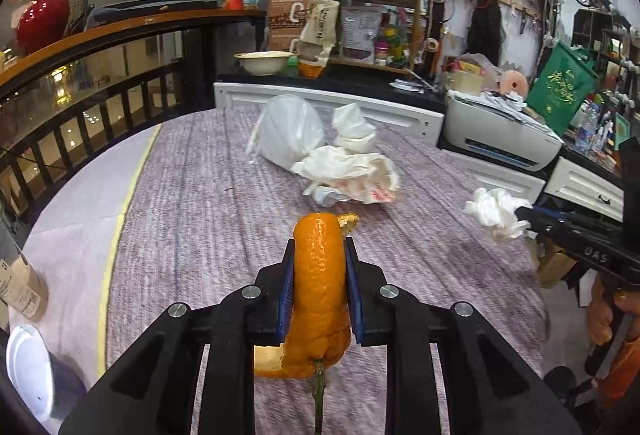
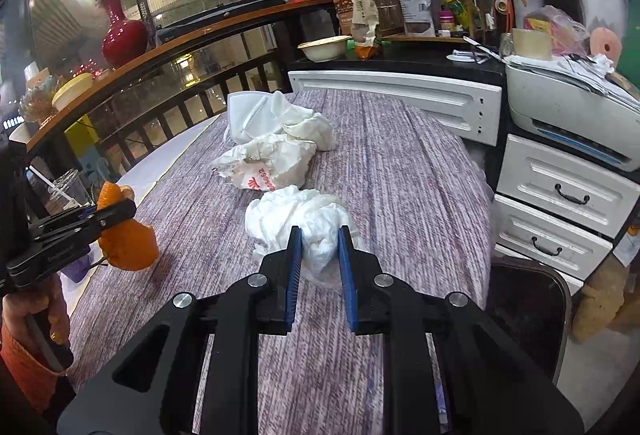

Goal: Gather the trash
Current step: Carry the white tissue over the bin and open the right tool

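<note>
cluttered shop-like room, shelves and white drawers behind; work surface is a table under a purple woven cloth (image 2: 400,163), bordered on its left by a dark railing. leftmost item: left gripper (image 1: 318,279), pads pressed onto a piece of orange peel (image 1: 318,287), which is pinched between the blue faces and appears lifted clear of the cloth, stem hanging below. centre of table, far side: a white face mask (image 1: 286,127) with crumpled white paper (image 1: 352,127) beside it, and just in front a wrinkled white plastic bag with red print (image 1: 352,175); these lie touching one another, untouched by either tool. right: right gripper (image 2: 320,259), jaws nearly together, pinching a wad of white tissue (image 2: 304,219); from the left wrist view the wad is carried above the cloth. judgement: step in hand is pick-up completed on both sides, transfer to a bin pending. no bin is positively identified in either view. next move calls for holding both grips firm while carrying, releasing over the receptacle, then returning for the central pile
</note>
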Tool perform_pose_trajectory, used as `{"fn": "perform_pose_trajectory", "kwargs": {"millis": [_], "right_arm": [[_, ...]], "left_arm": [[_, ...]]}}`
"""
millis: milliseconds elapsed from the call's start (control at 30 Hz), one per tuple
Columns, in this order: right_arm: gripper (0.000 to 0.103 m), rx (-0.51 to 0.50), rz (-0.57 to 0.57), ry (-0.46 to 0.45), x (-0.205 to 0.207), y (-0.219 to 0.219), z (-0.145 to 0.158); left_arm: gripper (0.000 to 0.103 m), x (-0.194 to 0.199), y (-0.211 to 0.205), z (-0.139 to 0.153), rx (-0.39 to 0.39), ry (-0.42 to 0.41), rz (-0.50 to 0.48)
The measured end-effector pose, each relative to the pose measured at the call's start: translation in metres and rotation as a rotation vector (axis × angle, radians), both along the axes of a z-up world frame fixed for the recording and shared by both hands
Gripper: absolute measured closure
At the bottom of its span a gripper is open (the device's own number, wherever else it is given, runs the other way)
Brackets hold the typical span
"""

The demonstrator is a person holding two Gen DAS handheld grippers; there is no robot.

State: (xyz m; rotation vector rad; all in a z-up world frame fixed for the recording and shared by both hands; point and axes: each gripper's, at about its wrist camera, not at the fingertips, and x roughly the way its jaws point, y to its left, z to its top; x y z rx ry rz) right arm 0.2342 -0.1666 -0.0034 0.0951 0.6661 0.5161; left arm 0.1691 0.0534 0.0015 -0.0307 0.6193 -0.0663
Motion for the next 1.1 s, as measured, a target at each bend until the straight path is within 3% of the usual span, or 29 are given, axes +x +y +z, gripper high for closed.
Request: {"fn": "perform_pose_trajectory", "kwargs": {"millis": [633,867,1100], "right_arm": [[0.084,0.029,-0.286,0.059,-0.029,-0.134,-0.036],[0.084,-0.068,-0.445,0.176,-0.005,-0.169,-0.088],[0.083,-0.126,-0.509,0.29,0.013,-0.18,-0.152]], "left_arm": [[0.081,-0.012,-0.099,0.015,-0.084,-0.043,-0.216],[0.081,-0.008,-0.135,0.017,-0.1,-0.045,-0.289],[0.081,-0.003,-0.162,0.015,-0.102,-0.034,-0.335]]}}
